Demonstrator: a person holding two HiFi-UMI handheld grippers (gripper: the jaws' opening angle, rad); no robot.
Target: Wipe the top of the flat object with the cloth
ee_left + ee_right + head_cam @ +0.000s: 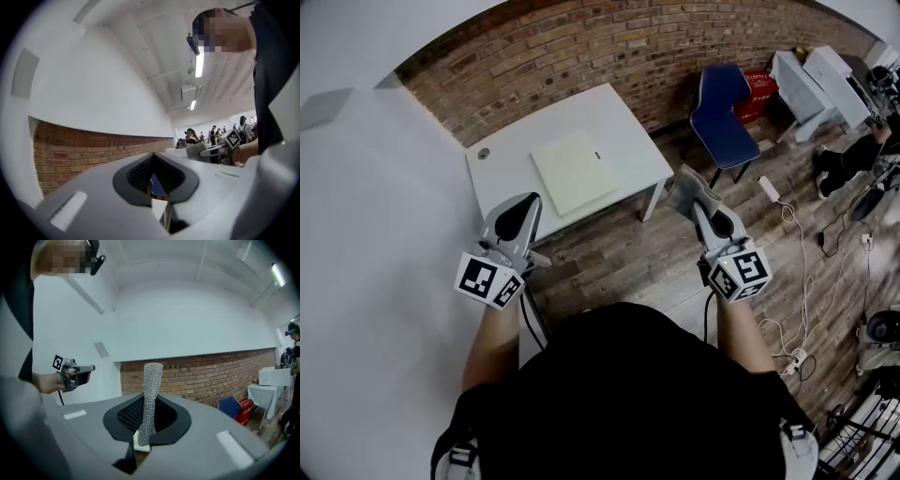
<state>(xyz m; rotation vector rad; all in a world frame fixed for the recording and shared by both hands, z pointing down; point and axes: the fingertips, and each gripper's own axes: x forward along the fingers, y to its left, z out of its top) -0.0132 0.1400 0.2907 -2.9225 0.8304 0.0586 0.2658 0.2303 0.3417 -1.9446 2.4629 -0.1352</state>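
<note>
Right gripper view shows the right claw (147,427) clamped on the lower end of a grey mesh cloth (151,390), which stands up from the jaws as a narrow strip. The left claw (157,180) has its jaws drawn together with nothing between them. Seen from the head view, both are held in the air near the person's body. The flat object (574,172), a pale square slab, lies on the white bench (623,122), ahead of the claws and apart from them.

The cloth looks light and soft, so it will likely fold over once pressed down. Gripping its end leaves a free length to drag across the slab. The slab looks thin, stiff and light and may slide on the smooth bench. Pinning one edge with the left claw should steady it.
</note>
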